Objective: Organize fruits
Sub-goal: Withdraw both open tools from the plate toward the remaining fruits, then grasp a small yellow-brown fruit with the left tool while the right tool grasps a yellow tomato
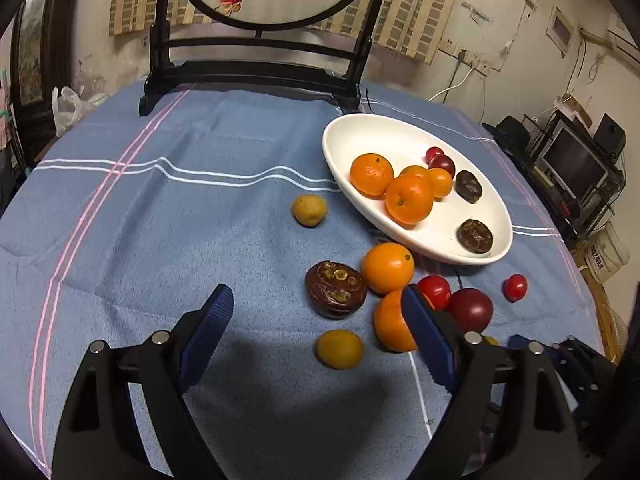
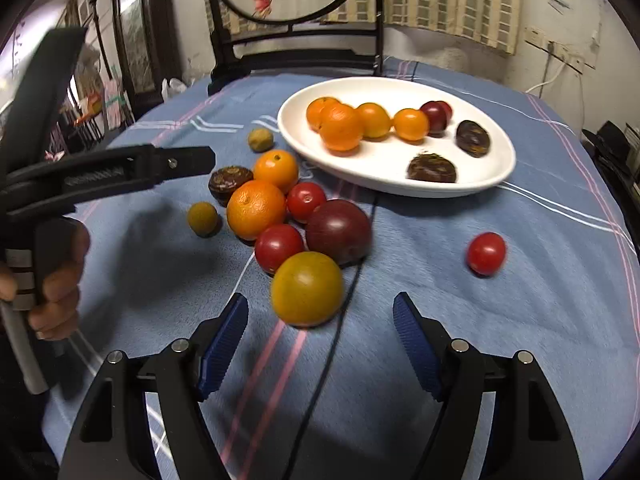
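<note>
- The right tongs are seen spread apart and empty, held low over the blue-clothed desk, with a yellow-orange tomato lying just ahead of the gap between the blue pads.
- The left tongs are likewise shown apart and gripping nothing, above a brown wrinkled fruit and a small yellow-green fruit.
- A white oval dish is pictured at the far side, already loaded with oranges, small tomatoes and two dark fruits.
- The loose fruits are found heaped on the cloth just before the dish: an orange, red tomatoes, and a dark plum touching its neighbours; one red tomato lies well apart to the right.
- The step in hand is judged to be the pickup of the yellow-orange tomato.
- It would be done best if the pads were lowered to either side of its widest part and closed gently, since round smooth fruit may roll or squirt free.
- Care is advised that the plum behind is not nudged, and that the left tool is kept clear.
</note>
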Action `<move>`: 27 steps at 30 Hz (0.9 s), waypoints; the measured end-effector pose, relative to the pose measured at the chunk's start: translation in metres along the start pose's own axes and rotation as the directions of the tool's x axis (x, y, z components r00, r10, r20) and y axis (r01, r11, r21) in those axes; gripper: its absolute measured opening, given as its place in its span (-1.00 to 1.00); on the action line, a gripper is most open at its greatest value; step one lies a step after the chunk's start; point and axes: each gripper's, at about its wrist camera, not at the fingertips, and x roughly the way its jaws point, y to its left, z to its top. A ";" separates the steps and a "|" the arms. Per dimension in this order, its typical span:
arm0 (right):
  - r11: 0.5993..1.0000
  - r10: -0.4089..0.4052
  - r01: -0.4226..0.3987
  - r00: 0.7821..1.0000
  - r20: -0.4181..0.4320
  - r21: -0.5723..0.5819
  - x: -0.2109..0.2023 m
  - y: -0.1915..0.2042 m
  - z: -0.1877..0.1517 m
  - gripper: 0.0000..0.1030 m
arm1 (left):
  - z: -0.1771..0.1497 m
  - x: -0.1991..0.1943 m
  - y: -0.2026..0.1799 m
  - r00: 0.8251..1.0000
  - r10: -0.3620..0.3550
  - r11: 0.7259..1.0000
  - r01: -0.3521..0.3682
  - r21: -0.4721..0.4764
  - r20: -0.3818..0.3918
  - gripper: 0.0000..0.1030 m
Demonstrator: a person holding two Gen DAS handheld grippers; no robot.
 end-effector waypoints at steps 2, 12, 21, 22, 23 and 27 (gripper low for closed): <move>1.000 -0.011 0.011 1.000 -0.019 -0.011 0.009 0.003 0.003 0.45 | -0.001 -0.001 0.000 1.000 -0.009 1.000 0.009 0.001 -0.002 0.63; 0.998 0.048 -0.049 0.999 0.010 0.032 0.012 -0.009 0.002 -0.23 | -0.010 -0.001 -0.014 0.999 -0.025 0.997 0.027 0.073 -0.035 0.67; 0.993 0.011 -0.017 0.999 0.050 0.119 0.000 -0.040 0.005 -0.23 | -0.021 0.003 -0.024 0.996 0.010 0.982 0.007 0.190 -0.086 0.67; 0.992 0.010 -0.016 0.999 0.050 0.124 -0.001 -0.041 0.004 -0.23 | -0.022 0.004 -0.023 0.995 0.013 0.981 0.006 0.196 -0.094 0.67; 0.992 0.010 -0.016 0.999 0.049 0.128 -0.001 -0.042 0.004 -0.23 | -0.022 0.007 -0.022 0.993 0.016 0.979 0.007 0.203 -0.113 0.67; 0.993 0.011 -0.017 0.998 0.054 0.121 -0.002 -0.042 0.005 -0.23 | -0.023 0.017 -0.013 0.986 0.021 0.985 0.008 0.174 -0.164 0.60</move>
